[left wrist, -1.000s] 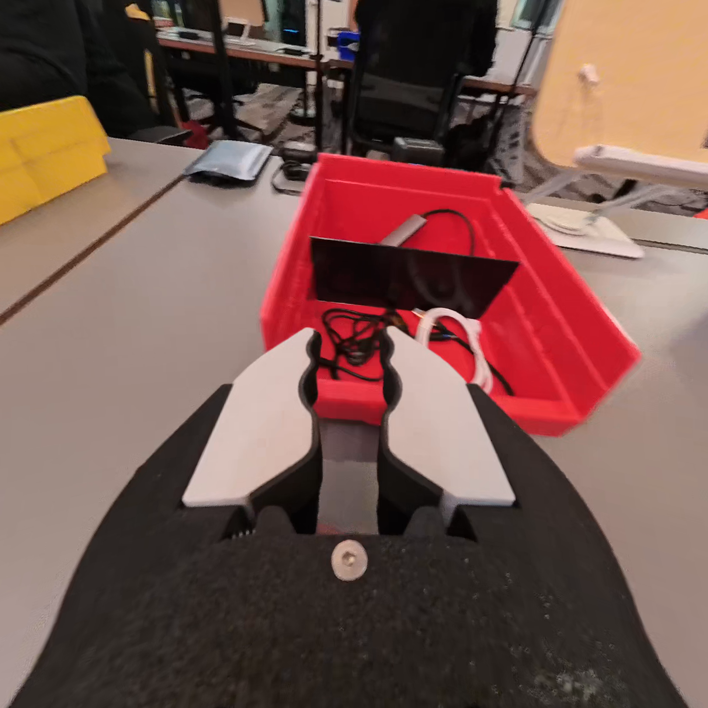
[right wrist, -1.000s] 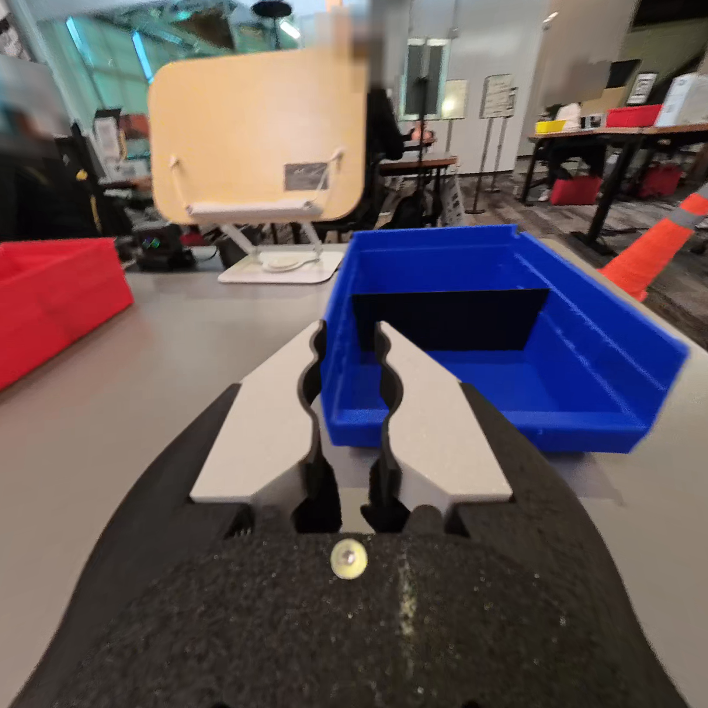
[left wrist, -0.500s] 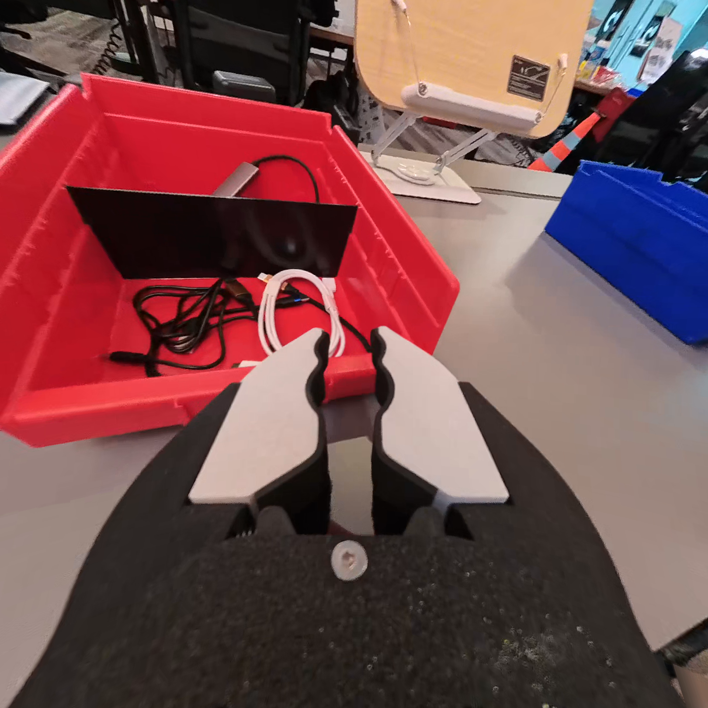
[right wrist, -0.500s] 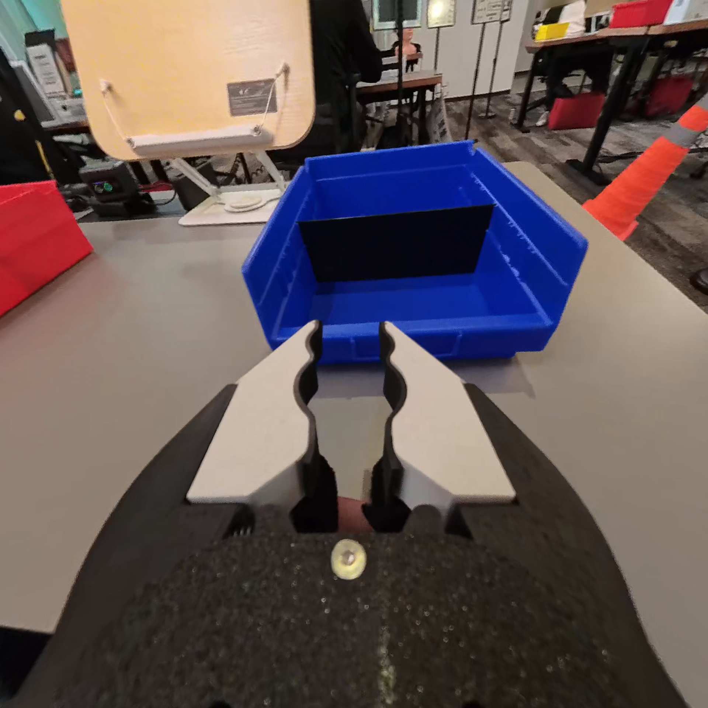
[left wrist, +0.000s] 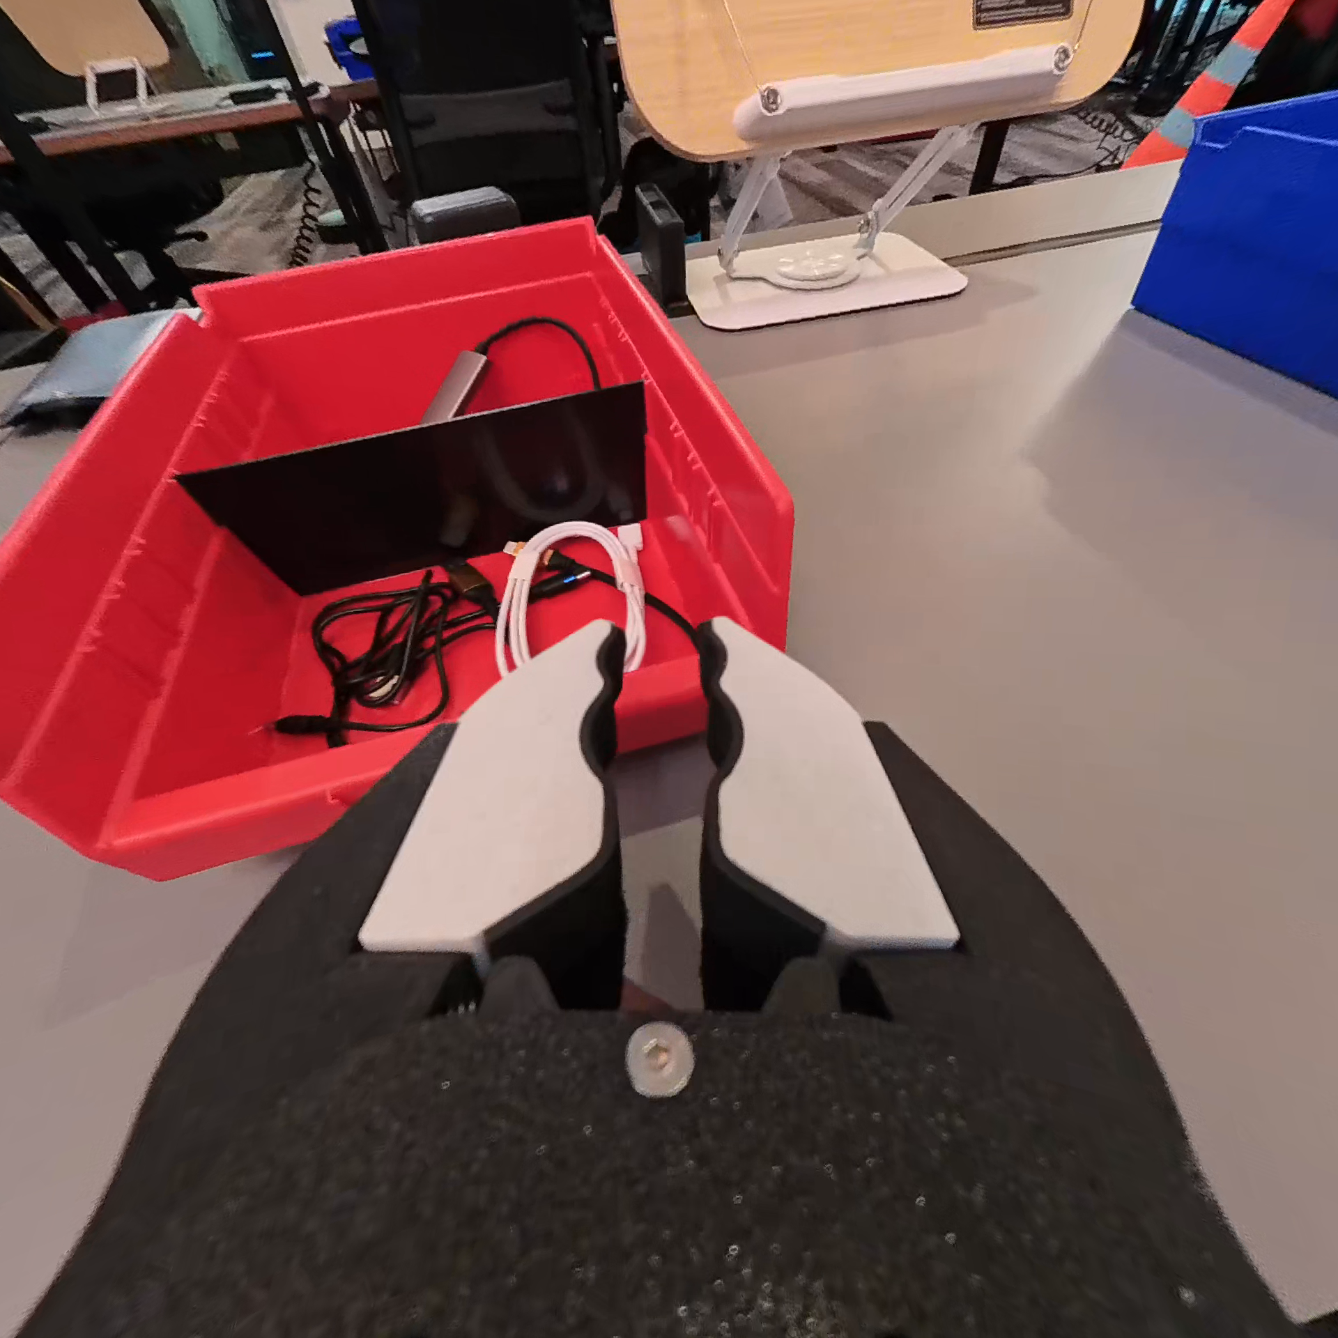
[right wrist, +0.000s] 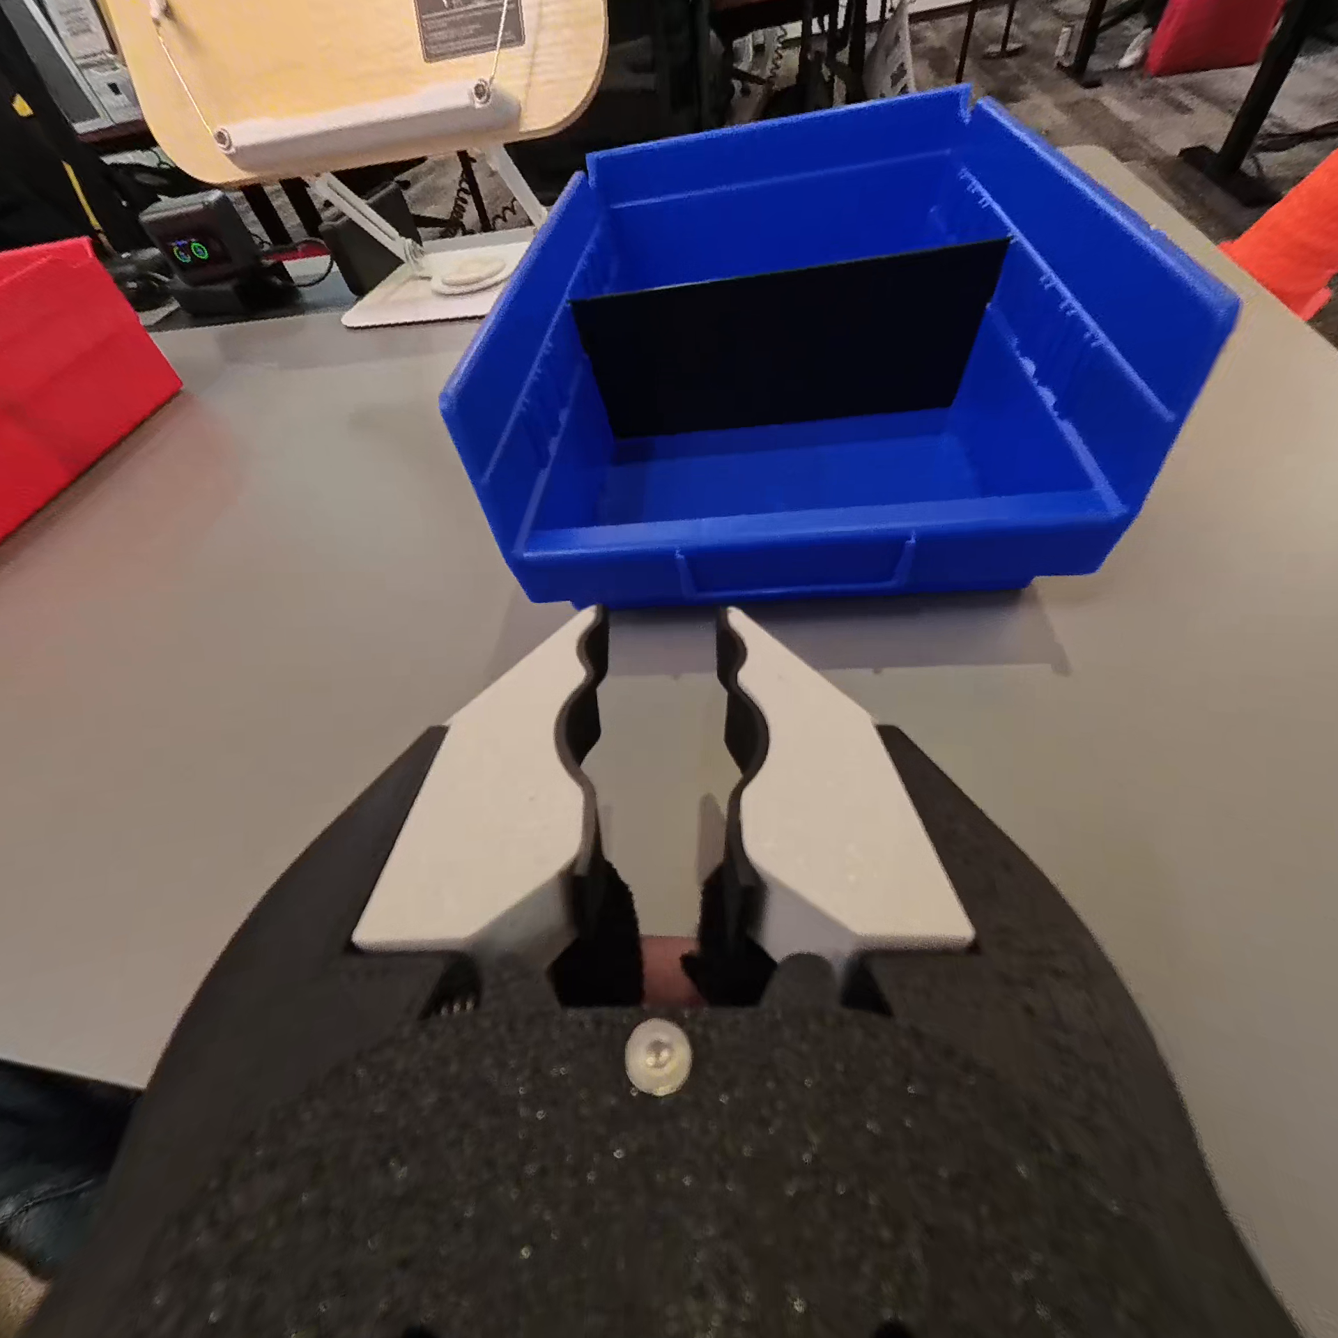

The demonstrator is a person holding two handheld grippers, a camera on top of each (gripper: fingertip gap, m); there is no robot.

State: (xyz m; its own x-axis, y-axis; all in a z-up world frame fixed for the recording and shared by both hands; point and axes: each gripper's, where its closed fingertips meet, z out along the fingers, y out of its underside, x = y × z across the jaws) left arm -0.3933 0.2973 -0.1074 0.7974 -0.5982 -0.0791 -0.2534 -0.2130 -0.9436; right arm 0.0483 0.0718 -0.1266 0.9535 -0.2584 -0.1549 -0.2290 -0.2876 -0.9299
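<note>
A red bin (left wrist: 181, 818) with a black divider (left wrist: 405, 499) sits on the grey table in the left wrist view. Its near compartment holds a tangled black cable (left wrist: 384, 651) and a coiled white cable (left wrist: 579, 572); behind the divider lies a grey adapter with a black cord (left wrist: 463, 376). My left gripper (left wrist: 657, 637) is open and empty, just above the bin's near right rim. A blue bin (right wrist: 796, 565) with a black divider (right wrist: 782, 355) is empty in the right wrist view. My right gripper (right wrist: 662, 623) is open and empty, just short of its front wall.
A wooden board on a white stand (left wrist: 825, 282) stands at the table's back, also in the right wrist view (right wrist: 405, 289). The blue bin's corner (left wrist: 1252, 239) shows at right in the left wrist view; the red bin (right wrist: 65, 376) at left in the right one. An orange cone (right wrist: 1296, 246) stands beyond. There is about 50 cm between the tips of the two grippers.
Both grippers have risen and tilted down, so both bins show more from above. The left view has swung back leftward over the red bin. The right gripper has backed off a little from the blue bin.
</note>
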